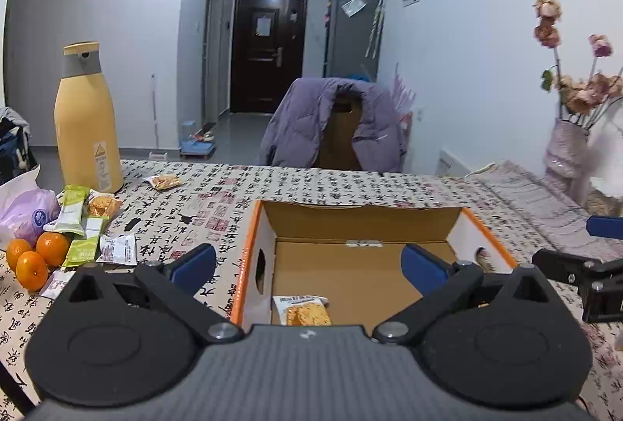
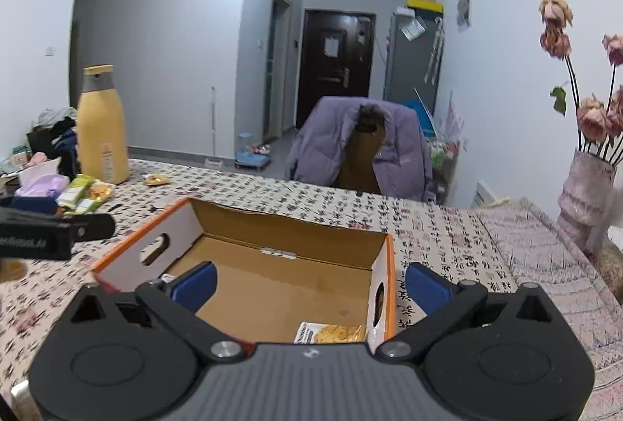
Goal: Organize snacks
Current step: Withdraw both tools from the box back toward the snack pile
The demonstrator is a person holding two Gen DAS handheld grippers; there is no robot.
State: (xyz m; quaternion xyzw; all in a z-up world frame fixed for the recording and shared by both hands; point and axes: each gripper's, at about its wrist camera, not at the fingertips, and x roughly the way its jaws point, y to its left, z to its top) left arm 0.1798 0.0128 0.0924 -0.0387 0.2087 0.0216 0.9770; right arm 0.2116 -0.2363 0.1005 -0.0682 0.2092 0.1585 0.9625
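Observation:
An open cardboard box with orange rims (image 1: pixel 249 249) (image 2: pixel 233 226) sits on the patterned tablecloth. A cracker packet (image 1: pixel 305 310) (image 2: pixel 335 333) lies on the box floor at the near side. My left gripper (image 1: pixel 309 265) is open and empty, straddling the box's left wall. My right gripper (image 2: pixel 311 285) is open and empty, straddling the box's right wall. A pile of loose snack packets (image 1: pixel 87 230) (image 2: pixel 83 193) lies at the table's left. One single cracker packet (image 1: pixel 163 181) (image 2: pixel 157 179) lies further back.
A tall yellow bottle (image 1: pixel 87 125) (image 2: pixel 102 125) stands at the back left. Three oranges (image 1: pixel 35 253) and a purple tissue pack (image 1: pixel 27 211) lie by the snacks. A vase of dried roses (image 2: pixel 586 187) stands at the right. A chair with a purple jacket (image 1: pixel 335 125) is behind the table.

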